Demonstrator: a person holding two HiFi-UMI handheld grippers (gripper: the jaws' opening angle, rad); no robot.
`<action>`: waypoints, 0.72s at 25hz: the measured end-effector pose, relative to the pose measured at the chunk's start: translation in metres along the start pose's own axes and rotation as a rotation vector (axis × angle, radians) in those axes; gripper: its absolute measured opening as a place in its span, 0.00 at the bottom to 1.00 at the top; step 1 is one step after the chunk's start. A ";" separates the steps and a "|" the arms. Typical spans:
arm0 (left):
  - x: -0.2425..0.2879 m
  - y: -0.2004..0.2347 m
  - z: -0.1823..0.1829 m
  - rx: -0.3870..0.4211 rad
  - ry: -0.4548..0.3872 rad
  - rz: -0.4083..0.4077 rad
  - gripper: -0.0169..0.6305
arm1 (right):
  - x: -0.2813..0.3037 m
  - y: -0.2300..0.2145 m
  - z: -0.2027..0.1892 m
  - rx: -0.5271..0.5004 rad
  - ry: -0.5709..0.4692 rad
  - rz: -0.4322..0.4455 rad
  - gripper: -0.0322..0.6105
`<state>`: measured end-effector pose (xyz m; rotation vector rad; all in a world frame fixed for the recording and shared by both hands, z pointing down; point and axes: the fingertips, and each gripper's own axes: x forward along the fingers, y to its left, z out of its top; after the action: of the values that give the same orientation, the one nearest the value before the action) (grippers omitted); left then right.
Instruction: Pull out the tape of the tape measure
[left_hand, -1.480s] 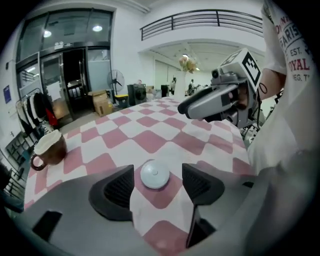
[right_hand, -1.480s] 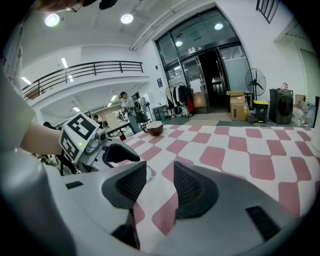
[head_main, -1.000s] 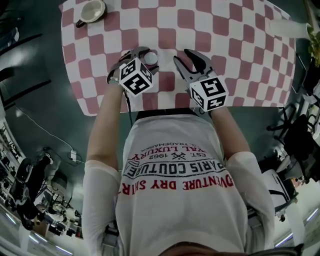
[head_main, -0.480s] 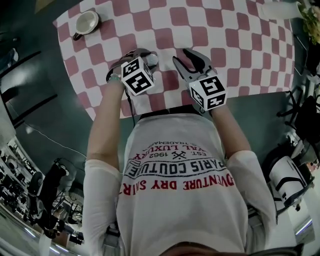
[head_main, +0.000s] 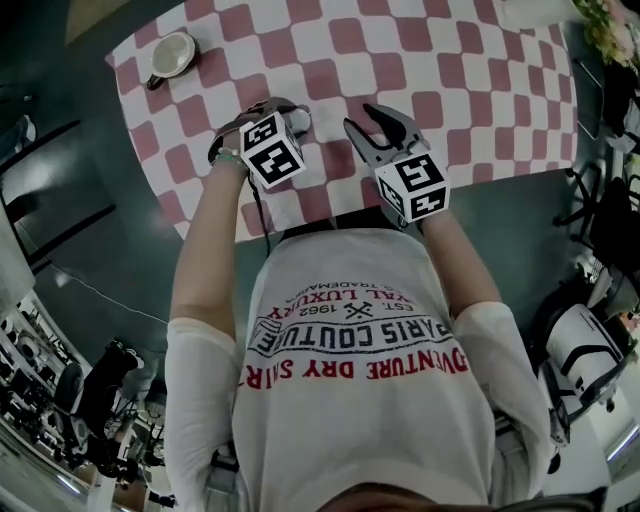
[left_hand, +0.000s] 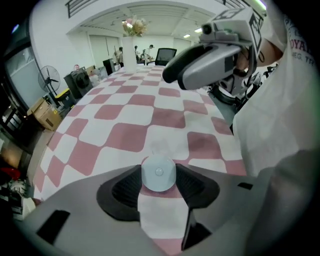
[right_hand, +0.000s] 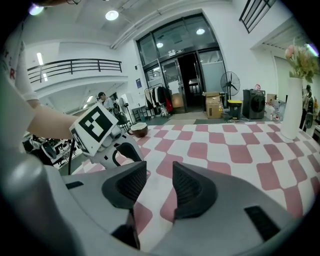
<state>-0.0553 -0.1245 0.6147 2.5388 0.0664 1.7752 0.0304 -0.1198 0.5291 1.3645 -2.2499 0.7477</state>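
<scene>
**Left gripper** (left_hand: 159, 172): its jaws have just been closing and are now gripping the small round white tape measure (left_hand: 159, 169), one ribbed pad on each side of the case. The tape measure is sitting on the red-and-white checked cloth (left_hand: 125, 107) that is covering the worktop (head_main: 505, 170).

**Right gripper** (right_hand: 160, 176): it is being held just to the right of the tape measure and clear of it. Its jaws are standing apart, with only cloth showing between the pads.

**Edges:** the near edge of the worktop is running close behind the tape measure, on the person's side, and the person's shirt (head_main: 360, 350) is meeting that edge. The left edge is lying fairly near the tape measure, and the right edge is lying well away from it.

**Open room:** beyond the tape measure and to its right, the cloth is stretching bare across most of the worktop.

**Other objects:** a cup (head_main: 172, 52) is standing well beyond the tape measure and to its left, by the far left corner. A white vase (right_hand: 291, 117) is standing far to its right, near the far right corner.
</scene>
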 end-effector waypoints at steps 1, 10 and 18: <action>-0.006 0.001 0.005 -0.014 -0.030 0.003 0.38 | -0.002 -0.001 0.001 -0.007 -0.002 -0.007 0.33; -0.066 -0.011 0.034 0.013 -0.155 -0.016 0.38 | -0.012 0.020 0.031 -0.204 -0.011 0.152 0.33; -0.116 -0.031 0.049 0.221 -0.242 0.015 0.38 | -0.027 0.067 0.043 -0.415 -0.002 0.394 0.33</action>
<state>-0.0493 -0.1006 0.4868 2.8953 0.2487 1.5271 -0.0203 -0.1036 0.4643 0.7412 -2.5246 0.3582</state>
